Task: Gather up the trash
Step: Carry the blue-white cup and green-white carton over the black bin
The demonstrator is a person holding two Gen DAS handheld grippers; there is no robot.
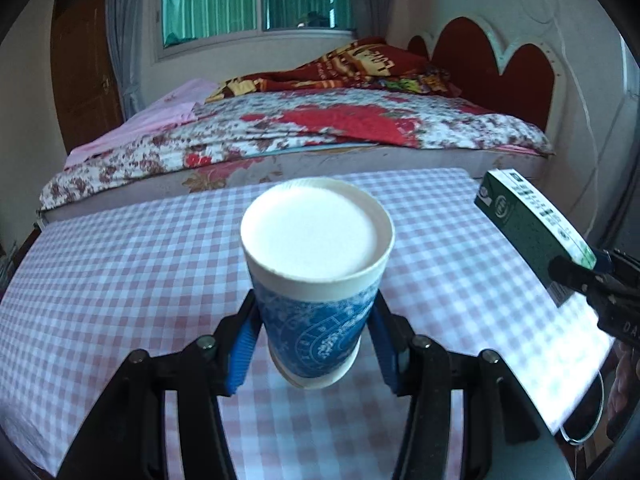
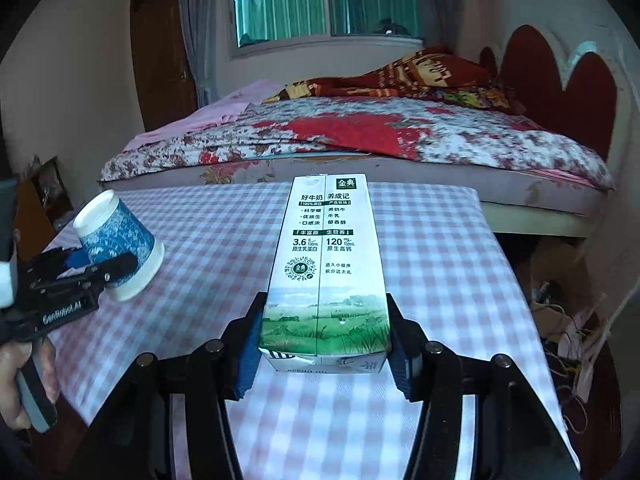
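Observation:
My left gripper (image 1: 314,336) is shut on a blue-and-white paper cup (image 1: 316,280), held on its side above the checkered table with its white base toward the bed. The cup also shows in the right wrist view (image 2: 116,244), in the left gripper (image 2: 92,266) at the left. My right gripper (image 2: 324,344) is shut on a green-and-white milk carton (image 2: 326,264), held lengthwise above the table. The carton also shows in the left wrist view (image 1: 532,228) at the right, in the right gripper (image 1: 576,276).
The table (image 1: 120,280) has a pink-and-white checkered cloth. A bed (image 1: 320,128) with floral covers and a red heart headboard stands just beyond its far edge. Cables and clutter (image 2: 568,332) lie on the floor right of the table. A wooden door (image 2: 160,48) is at the back left.

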